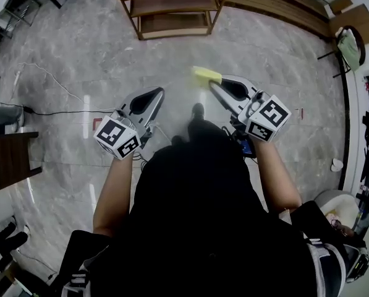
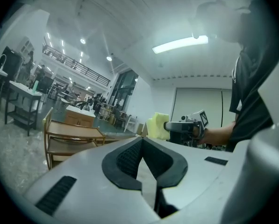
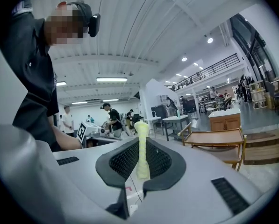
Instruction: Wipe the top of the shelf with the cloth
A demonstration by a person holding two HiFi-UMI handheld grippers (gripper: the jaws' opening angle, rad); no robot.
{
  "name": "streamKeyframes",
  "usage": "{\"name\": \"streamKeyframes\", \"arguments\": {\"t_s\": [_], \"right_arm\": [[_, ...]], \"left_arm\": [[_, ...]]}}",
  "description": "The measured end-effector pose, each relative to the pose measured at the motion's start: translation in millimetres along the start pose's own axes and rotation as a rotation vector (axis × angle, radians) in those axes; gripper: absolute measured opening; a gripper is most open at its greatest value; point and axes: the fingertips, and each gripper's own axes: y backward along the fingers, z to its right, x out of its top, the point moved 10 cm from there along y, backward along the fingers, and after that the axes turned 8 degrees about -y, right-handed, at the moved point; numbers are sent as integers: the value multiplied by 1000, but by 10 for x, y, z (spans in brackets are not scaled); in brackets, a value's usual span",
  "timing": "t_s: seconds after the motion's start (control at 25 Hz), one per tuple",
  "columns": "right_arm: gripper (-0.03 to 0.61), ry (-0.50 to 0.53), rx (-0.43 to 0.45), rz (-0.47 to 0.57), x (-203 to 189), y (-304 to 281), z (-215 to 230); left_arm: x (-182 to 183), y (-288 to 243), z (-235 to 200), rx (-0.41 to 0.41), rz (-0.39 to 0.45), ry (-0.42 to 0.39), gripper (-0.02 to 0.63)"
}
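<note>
The wooden shelf (image 1: pixel 172 5) stands on the marble floor ahead of me, well beyond both grippers. Its bare top and lower tiers also show in the left gripper view (image 2: pixel 71 133) and in the right gripper view (image 3: pixel 216 139). My right gripper (image 1: pixel 210 82) is shut on a yellow cloth (image 1: pixel 206 75), which sticks out past the tips. The cloth (image 3: pixel 141 148) stands as a thin upright strip between the right gripper (image 3: pixel 140 143) pads. My left gripper (image 1: pixel 158 91) is held level beside it, shut and empty (image 2: pixel 140 140). From the left gripper I see the cloth (image 2: pixel 157 125) too.
A dark wooden table (image 1: pixel 8 156) stands at the left, with a black cable (image 1: pixel 48 111) running across the floor toward it. A wooden platform (image 1: pixel 283 5) lies at the back right, near a chair (image 1: pixel 351 45). Other people (image 3: pixel 112 120) work at benches far behind.
</note>
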Motion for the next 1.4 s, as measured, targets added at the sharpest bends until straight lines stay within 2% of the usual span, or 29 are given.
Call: {"name": "streamKeyframes", "arguments": {"t_s": [0.2, 0.44, 0.68, 0.96, 1.4], "right_arm": [[41, -25, 33, 9, -51, -241, 245], [41, -10, 63, 10, 18, -738, 645], [41, -31, 104, 20, 253, -1042, 1336], [41, -45, 144, 24, 576, -1391, 2017], [41, -44, 226, -12, 892, -1776, 2951]], "left_arm": [[-21, -82, -178, 61, -52, -23, 9], [-30, -147, -596, 137, -80, 8, 9], [37, -656, -1100, 165, -110, 4, 9], [336, -1175, -1587, 192, -146, -12, 9], [593, -1852, -2281, 285, -137, -26, 9]]}}
